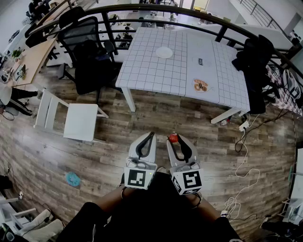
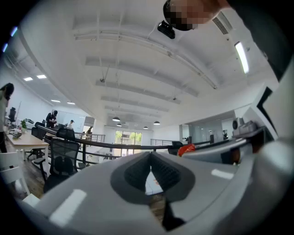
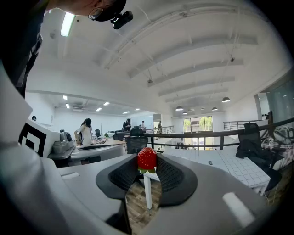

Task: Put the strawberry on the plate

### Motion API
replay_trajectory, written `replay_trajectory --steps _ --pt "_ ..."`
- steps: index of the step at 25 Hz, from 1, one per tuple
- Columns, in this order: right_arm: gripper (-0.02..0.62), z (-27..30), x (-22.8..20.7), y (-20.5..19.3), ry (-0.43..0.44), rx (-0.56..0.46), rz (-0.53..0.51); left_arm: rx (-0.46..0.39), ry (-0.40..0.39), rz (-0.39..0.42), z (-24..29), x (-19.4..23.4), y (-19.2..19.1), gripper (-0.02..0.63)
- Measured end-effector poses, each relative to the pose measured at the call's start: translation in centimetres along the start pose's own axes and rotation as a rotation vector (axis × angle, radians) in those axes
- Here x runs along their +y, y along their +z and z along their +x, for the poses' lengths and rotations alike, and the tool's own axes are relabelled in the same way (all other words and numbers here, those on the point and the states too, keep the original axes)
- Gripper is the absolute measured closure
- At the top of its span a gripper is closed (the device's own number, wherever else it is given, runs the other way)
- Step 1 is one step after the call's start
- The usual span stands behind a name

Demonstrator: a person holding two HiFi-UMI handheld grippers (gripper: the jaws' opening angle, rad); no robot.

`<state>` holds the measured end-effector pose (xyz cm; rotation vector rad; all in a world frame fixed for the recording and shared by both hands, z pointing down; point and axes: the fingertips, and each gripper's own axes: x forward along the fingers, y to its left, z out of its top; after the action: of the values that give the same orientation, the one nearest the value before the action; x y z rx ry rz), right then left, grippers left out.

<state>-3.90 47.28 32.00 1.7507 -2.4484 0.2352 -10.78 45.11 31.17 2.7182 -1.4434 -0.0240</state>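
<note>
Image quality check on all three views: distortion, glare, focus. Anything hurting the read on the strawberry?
Head view: heavy fisheye, the railing bows and the table skews; the light is even, and the strawberry shows small. Right gripper view: the strawberry is crisp between the fingers, the foreground is soft, the corners are vignetted black. Left gripper view: the ceiling light is blown out and the foreground is blurred.

Both grippers are held out side by side, close in front of the person's body and roughly level. The left gripper (image 1: pixel 152 134) has its jaws closed together, seemingly on nothing. The right gripper (image 3: pixel 147 167) pinches the strawberry (image 3: pixel 147 158) at its tips.
</note>
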Motion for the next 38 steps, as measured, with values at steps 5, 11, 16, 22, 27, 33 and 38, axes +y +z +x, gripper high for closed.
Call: replay_trajectory --steps 5,11,16,22,27,33,38 --pt "0.468 -1.2 -1.4 0.0 0.006 -0.021 0.008 -0.003 0.009 0.007 0.4 -1.3 0.0 0.595" --pt "0.468 -2.7 -3.3 -0.8 0.025 -0.026 0.025 -0.015 0.106 0.065 -0.2 -0.2 0.0 0.595" --pt "0.468 -3.7 -4.8 -1.2 0.02 -0.048 0.021 -0.03 0.132 0.098 -0.6 -1.1 0.1 0.595" --pt "0.467 -5.1 -5.6 -0.7 0.023 -0.066 0.009 -0.018 0.103 0.085 -0.2 -4.3 -0.2 0.595" --pt "0.467 -6.4 -6.8 -1.6 0.012 -0.058 0.03 -0.029 0.091 0.088 0.3 -6.0 -0.3 0.595" --pt "0.467 -7.2 -7.6 -2.6 0.004 -0.042 0.052 -0.018 0.088 0.085 0.2 -6.8 -0.8 0.595" --pt "0.467 -7.9 -8.3 -2.7 -0.021 -0.04 0.057 0.006 0.053 0.068 0.6 -7.9 -1.5 0.597"
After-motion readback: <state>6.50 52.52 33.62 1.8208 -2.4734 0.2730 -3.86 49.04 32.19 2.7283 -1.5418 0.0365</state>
